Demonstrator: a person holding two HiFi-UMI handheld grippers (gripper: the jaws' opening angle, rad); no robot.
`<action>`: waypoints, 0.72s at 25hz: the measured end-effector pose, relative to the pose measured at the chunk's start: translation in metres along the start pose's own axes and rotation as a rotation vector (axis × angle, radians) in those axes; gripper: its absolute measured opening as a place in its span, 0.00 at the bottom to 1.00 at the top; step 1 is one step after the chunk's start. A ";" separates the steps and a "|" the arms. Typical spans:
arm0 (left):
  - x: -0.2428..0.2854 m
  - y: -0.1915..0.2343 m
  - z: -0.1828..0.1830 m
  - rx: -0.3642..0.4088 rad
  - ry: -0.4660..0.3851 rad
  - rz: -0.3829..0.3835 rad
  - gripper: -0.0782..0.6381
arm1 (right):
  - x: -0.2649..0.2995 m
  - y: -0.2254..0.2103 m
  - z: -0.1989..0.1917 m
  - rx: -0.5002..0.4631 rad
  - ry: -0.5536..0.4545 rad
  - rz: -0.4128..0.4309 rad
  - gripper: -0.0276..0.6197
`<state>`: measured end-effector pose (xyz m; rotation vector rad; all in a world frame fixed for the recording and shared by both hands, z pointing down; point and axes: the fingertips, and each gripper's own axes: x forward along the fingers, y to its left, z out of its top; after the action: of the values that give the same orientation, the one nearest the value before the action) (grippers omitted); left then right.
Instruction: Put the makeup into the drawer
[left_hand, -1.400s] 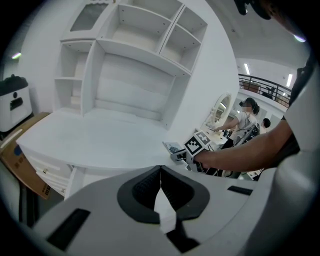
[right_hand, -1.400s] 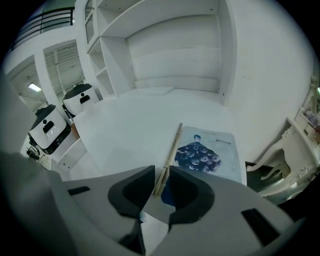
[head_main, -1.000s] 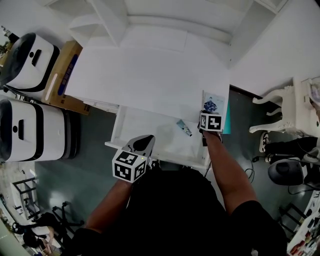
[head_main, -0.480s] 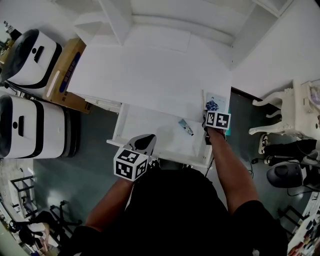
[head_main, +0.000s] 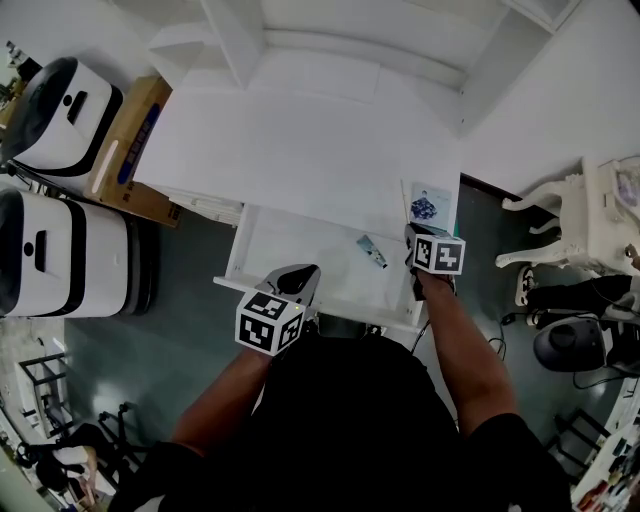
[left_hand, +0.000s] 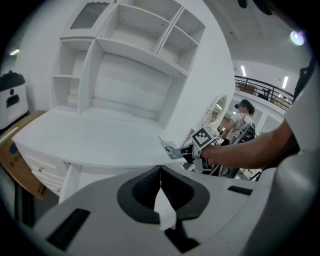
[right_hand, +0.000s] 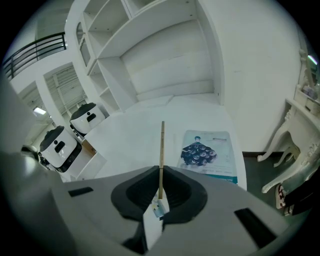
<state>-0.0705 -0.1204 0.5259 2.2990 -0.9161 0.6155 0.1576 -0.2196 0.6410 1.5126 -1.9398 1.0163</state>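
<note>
The white drawer (head_main: 270, 240) stands pulled out under the white desk (head_main: 300, 150). A small teal makeup tube (head_main: 371, 252) lies in its right part. My right gripper (head_main: 413, 238) (right_hand: 160, 182) hovers at the desk's right front corner. Its jaws have just been closing and are shut on a flat sachet (right_hand: 161, 145) (left_hand: 170, 149), seen edge-on between them. Another sachet (head_main: 430, 205) (right_hand: 207, 152) with a dark picture lies flat on the desk just beyond. My left gripper (head_main: 303, 275) (left_hand: 160, 177) is shut and empty at the drawer's front edge.
Two white machines (head_main: 55, 120) (head_main: 60, 255) and a cardboard box (head_main: 130, 150) stand left of the desk. A white shelf unit (head_main: 300, 30) rises at the desk's back. An ornate white stool (head_main: 560, 215) stands to the right on the dark floor.
My right gripper has lifted off the desk corner with the sachet and drawn back toward me. The left gripper has kept its place.
</note>
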 end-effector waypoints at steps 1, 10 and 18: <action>0.001 -0.001 0.000 0.003 0.002 -0.004 0.12 | -0.004 0.003 -0.001 -0.018 -0.006 0.004 0.11; 0.011 -0.005 0.002 0.038 0.021 -0.036 0.12 | -0.028 0.044 -0.028 -0.234 0.004 0.092 0.11; 0.014 -0.003 -0.002 0.029 0.033 -0.032 0.12 | -0.024 0.077 -0.085 -0.441 0.113 0.178 0.11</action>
<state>-0.0591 -0.1241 0.5347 2.3174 -0.8586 0.6556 0.0846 -0.1293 0.6549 1.0332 -2.0725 0.6637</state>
